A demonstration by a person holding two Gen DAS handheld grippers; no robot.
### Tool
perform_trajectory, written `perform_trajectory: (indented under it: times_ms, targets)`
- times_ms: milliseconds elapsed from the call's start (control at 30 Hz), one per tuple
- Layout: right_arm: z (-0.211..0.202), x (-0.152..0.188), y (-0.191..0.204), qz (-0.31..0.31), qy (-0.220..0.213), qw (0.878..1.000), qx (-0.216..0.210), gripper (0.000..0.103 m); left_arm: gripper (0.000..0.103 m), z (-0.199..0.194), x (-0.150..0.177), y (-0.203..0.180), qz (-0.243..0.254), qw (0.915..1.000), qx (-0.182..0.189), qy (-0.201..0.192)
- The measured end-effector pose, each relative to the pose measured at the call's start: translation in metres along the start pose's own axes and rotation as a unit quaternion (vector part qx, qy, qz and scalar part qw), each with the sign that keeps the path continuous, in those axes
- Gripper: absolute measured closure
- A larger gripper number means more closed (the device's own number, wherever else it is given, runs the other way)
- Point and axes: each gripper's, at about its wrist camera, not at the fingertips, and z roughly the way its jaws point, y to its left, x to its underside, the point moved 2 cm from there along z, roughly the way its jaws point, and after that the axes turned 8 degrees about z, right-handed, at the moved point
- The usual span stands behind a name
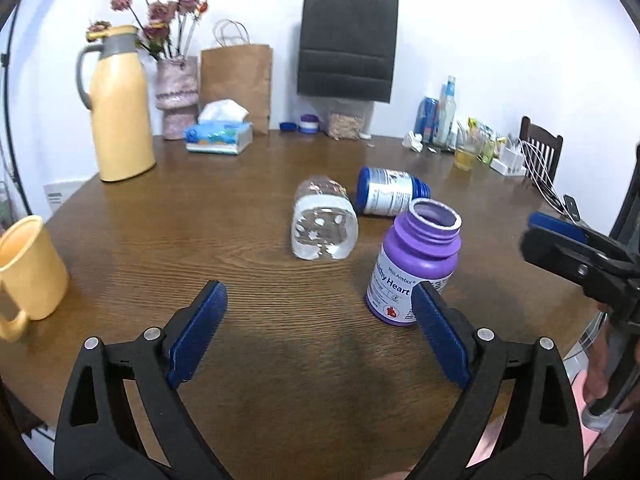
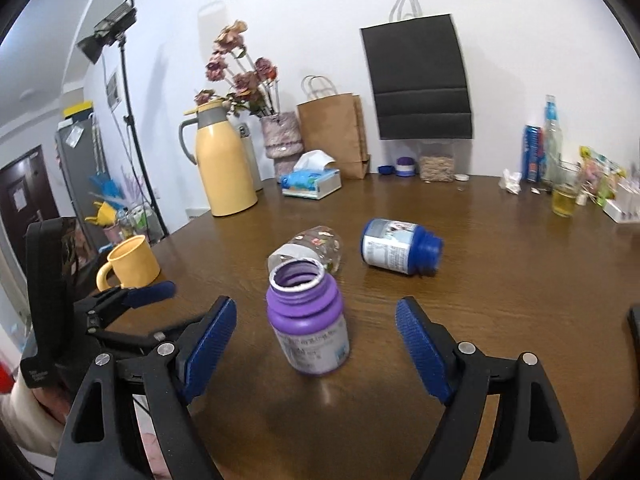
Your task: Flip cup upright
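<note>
Right wrist view: a white wall backs a round wooden table (image 2: 500,280), with a black bag (image 2: 420,80) hanging above its far edge and a yellow thermos (image 2: 224,168) at its far left. On the bare middle the purple bottle (image 2: 306,320) stands upright, mouth open, between the spread fingers of the right gripper (image 2: 316,344), untouched. The left gripper (image 1: 320,332) also gapes, holding nothing. A clear bottle (image 1: 324,220) lies on its side behind.
</note>
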Motion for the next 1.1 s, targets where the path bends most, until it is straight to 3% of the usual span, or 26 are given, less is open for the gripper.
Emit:
perform_trajectory:
  times_ms: [133, 333, 433, 533, 600, 1100]
  targets:
    - [-0.027, 0.004, 0.003, 0.000, -0.004, 1.000, 0.027, 0.017, 0.001, -0.028, -0.003, 0.004, -0.012, 0.9996, -0.023, -0.014]
    - [-0.059, 0.019, 0.013, 0.016, 0.015, 0.999, 0.047, 0.017, 0.000, -0.082, 0.001, 0.003, -0.005, 0.9982, -0.054, -0.025]
    - [-0.071, 0.030, 0.021, 0.029, 0.034, 0.997, 0.061, 0.017, 0.000, -0.105, 0.007, 0.000, -0.013, 0.9979, -0.063, -0.007]
    - [-0.081, 0.043, 0.028, 0.038, 0.059, 0.995, 0.065, 0.017, 0.000, -0.117, 0.015, -0.002, -0.015, 0.9986, -0.047, 0.020]
    - [-0.086, 0.051, 0.035, 0.035, 0.066, 0.994, 0.084, 0.017, 0.000, -0.122, 0.019, -0.002, -0.018, 0.9976, -0.063, 0.024]
    - [-0.094, 0.046, 0.053, 0.022, 0.043, 0.996, 0.074, 0.017, 0.000, -0.144, 0.013, -0.004, -0.009, 0.9952, -0.097, -0.016]
